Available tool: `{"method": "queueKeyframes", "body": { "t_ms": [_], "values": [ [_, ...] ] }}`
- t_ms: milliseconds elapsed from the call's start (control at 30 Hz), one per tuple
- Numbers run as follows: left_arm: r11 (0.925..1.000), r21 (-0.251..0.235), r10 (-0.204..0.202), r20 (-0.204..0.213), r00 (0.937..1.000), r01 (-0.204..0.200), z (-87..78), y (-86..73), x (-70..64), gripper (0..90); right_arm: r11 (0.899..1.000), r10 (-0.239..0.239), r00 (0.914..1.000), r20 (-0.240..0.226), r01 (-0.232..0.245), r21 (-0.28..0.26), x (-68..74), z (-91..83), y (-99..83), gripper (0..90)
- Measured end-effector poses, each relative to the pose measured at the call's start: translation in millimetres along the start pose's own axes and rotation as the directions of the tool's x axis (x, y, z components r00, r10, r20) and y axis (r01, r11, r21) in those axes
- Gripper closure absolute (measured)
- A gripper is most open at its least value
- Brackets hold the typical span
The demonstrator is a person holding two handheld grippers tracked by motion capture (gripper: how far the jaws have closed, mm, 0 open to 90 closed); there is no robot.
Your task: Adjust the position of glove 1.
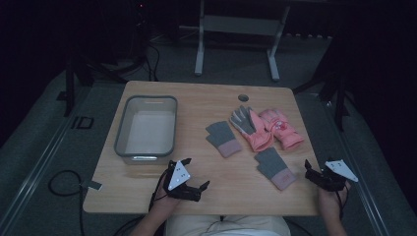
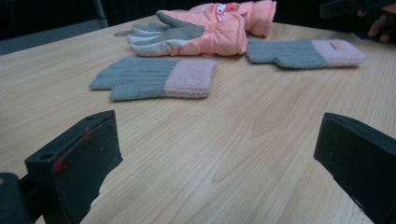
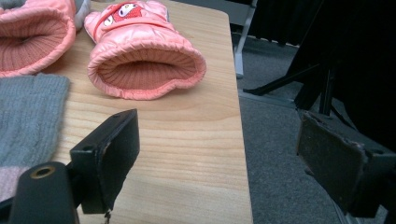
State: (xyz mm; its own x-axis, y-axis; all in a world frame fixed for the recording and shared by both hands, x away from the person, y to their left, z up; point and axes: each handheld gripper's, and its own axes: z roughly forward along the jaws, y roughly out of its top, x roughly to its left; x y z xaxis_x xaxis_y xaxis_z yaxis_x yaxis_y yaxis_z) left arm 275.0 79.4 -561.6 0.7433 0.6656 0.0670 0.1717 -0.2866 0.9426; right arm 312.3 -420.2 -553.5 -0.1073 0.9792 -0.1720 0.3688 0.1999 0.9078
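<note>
High view. The scene is dim, and the room beyond the wooden table (image 1: 206,98) is too dark to make out; the person's forearms are cut off at the bottom edge. Four gloves lie on the right half of the table: a grey knit glove (image 1: 223,138) with a pink cuff, a second grey knit glove (image 1: 275,168) nearer the front edge, and two padded pink gloves (image 1: 268,128) side by side, touching, behind them. A grey bin (image 1: 146,129) stands on the left half, well apart from the gloves. The left gripper (image 1: 199,188) rests low at the front edge with its jaws apart, holding nothing. The right gripper (image 1: 310,169) hovers at the right front corner, just beside the nearer knit glove, jaws spread and empty.

Left gripper view. Both black jaws rise wide apart over bare wood. The first knit glove (image 2: 154,79) lies flat, fingers pointing left; the pink gloves (image 2: 205,28) and the other knit glove (image 2: 303,52) lie behind it.

Right gripper view. The jaws stand apart, one over the table, one past its edge above the floor. One pink glove (image 3: 142,60) shows its open ribbed cuff; the other is cut off at left.
</note>
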Motion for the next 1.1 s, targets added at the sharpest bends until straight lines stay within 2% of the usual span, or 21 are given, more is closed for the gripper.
{"method": "queueKeyframes", "body": {
  "t_ms": [100, 233, 400, 467, 533, 600, 767, 933, 1000, 1100],
  "values": [
    [0.9998, -0.003, 0.022, 0.000, 0.9998, -0.022, -0.6, -0.1, -1.8, 0.0, 1.000, 0.017, 0.9998, -0.005, -0.017, 0.008, -1.9, 0.8, 0.2, 13.5],
    [0.9998, -0.002, 0.022, -0.001, 0.9998, -0.022, -0.6, -0.1, -2.4, 0.0, 0.999, 0.042, 0.9990, -0.016, -0.042, 0.028, -4.4, 1.9, 0.6, 13.7],
    [1.0000, -0.010, 0.000, -0.006, 1.0000, 0.000, -1.2, -0.4, -1.0, 0.0, 0.998, 0.007, 0.9998, -0.020, -0.006, 0.062, -0.8, 3.6, 1.7, 13.6],
    [1.0000, -0.009, -0.004, -0.006, 1.0000, 0.004, -1.2, -0.5, -0.7, 0.0, 0.997, 0.021, 0.9994, -0.027, -0.019, 0.079, -1.5, 4.0, 3.7, 13.7],
    [1.0000, -0.007, -0.004, -0.003, 1.0000, 0.004, -1.1, -0.4, -0.4, 0.0, 0.993, 0.061, 0.9974, -0.038, -0.057, 0.101, -2.8, 5.0, 6.5, 13.8],
    [1.0000, -0.008, -0.001, -0.005, 1.0000, 0.001, -1.3, -0.5, -0.9, 0.0, 0.992, 0.068, 0.9968, -0.042, -0.064, 0.107, -3.3, 5.1, 7.8, 13.8],
    [1.0000, -0.006, 0.002, 0.000, 1.0000, -0.002, -2.2, -0.6, -2.5, 0.0, 0.991, 0.027, 0.9978, -0.061, -0.019, 0.133, -2.5, -2.0, 24.4, 13.4],
    [1.0000, -0.009, 0.000, 0.000, 1.0000, 0.000, -2.7, -0.8, -2.0, 0.0, 0.991, 0.028, 0.9956, -0.090, -0.016, 0.132, 0.9, -9.7, 45.6, 12.3],
    [1.0000, -0.008, -0.001, 0.003, 1.0000, 0.001, -2.8, -0.8, -2.3, 0.0, 0.992, 0.010, 0.9954, -0.095, 0.002, 0.126, 4.0, -12.3, 55.1, 13.7],
    [1.0000, -0.008, 0.002, 0.004, 1.0000, -0.002, -2.9, -0.8, -2.9, 0.0, 0.989, 0.011, 0.9930, -0.118, 0.007, 0.146, 7.3, -14.5, 69.4, 14.0]
  ]
}}
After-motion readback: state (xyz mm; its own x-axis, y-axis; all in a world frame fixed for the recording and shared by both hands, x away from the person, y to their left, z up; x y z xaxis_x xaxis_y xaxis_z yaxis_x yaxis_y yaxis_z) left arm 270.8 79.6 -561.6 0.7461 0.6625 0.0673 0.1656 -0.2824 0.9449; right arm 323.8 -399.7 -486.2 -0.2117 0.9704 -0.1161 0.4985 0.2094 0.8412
